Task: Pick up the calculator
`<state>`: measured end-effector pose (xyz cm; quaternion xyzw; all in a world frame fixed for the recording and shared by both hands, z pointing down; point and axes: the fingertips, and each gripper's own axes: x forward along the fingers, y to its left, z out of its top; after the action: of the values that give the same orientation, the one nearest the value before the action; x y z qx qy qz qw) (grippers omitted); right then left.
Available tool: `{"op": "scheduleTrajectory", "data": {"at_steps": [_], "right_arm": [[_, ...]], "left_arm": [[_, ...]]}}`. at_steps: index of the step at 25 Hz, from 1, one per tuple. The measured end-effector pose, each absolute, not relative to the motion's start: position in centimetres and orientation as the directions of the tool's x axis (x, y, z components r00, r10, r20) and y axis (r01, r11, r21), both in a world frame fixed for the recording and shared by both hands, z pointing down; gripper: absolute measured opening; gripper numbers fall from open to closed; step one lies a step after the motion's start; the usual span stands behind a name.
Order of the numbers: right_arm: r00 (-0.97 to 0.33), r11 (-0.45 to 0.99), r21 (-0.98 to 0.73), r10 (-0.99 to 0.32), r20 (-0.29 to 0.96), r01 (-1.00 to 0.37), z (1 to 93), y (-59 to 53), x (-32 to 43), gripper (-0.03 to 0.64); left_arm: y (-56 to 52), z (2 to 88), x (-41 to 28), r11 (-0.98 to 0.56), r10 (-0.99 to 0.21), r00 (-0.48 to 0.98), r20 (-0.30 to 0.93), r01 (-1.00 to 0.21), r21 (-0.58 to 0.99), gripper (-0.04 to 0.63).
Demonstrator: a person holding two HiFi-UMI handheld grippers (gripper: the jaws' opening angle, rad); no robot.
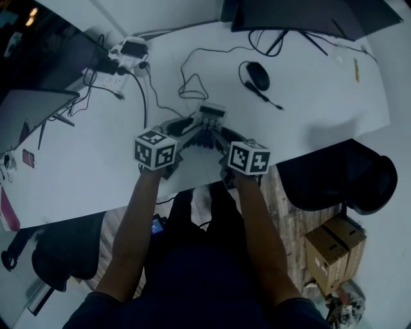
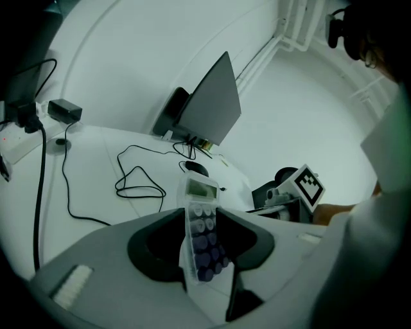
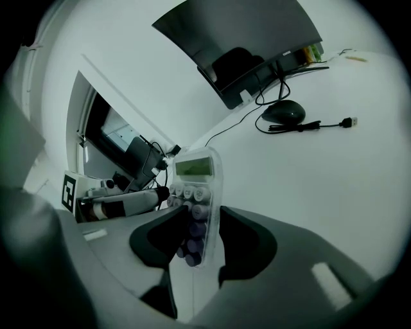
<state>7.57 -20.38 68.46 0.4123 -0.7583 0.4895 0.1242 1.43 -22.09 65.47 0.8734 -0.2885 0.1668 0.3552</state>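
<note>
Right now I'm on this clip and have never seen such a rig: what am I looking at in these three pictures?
There is no robot here: a person holds hand-held tongs in each hand. The overhead picture comes from a camera on the person's head. The other two come from cameras riding on each pair of tongs. The white desk carries a mouse, a power strip and a monitor. The left tongs and the right tongs are both closed on one calculator, held between them.
</note>
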Motion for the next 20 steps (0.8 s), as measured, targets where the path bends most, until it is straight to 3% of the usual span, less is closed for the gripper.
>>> {"op": "scheduleTrajectory", "data": {"at_steps": [11,12,13,14,15,20], "right_arm": [[-0.638,0.242,-0.633,-0.562,0.526,-0.735,63.1,-21.0,6.5,0.161],[-0.652,0.264,-0.637,-0.562,0.509,-0.724,62.2,-21.1,5.9,0.139],[-0.662,0.289,-0.631,-0.561,0.498,-0.720,61.2,-21.2,5.2,0.103],[-0.660,0.312,-0.610,-0.558,0.504,-0.729,60.4,-21.3,4.6,0.029],[-0.648,0.329,-0.578,-0.553,0.523,-0.747,59.9,-21.6,4.2,0.009],[-0.599,0.330,-0.510,-0.558,0.574,-0.795,59.4,-22.5,6.1,0.012]], "left_arm": [[-21.8,60.3,1.0,-0.642,-0.402,0.801,0.443,-0.592,0.487,0.135],[-21.3,59.4,1.7,-0.657,-0.382,0.826,0.415,-0.558,0.506,0.056],[-21.0,58.5,2.5,-0.669,-0.372,0.845,0.385,-0.532,0.520,0.028],[-20.8,57.7,3.1,-0.677,-0.381,0.849,0.366,-0.526,0.515,0.026],[-20.8,57.3,3.3,-0.682,-0.398,0.842,0.364,-0.537,0.496,0.009],[-21.1,58.4,0.6,-0.644,-0.421,0.811,0.407,-0.583,0.496,0.042]]}}
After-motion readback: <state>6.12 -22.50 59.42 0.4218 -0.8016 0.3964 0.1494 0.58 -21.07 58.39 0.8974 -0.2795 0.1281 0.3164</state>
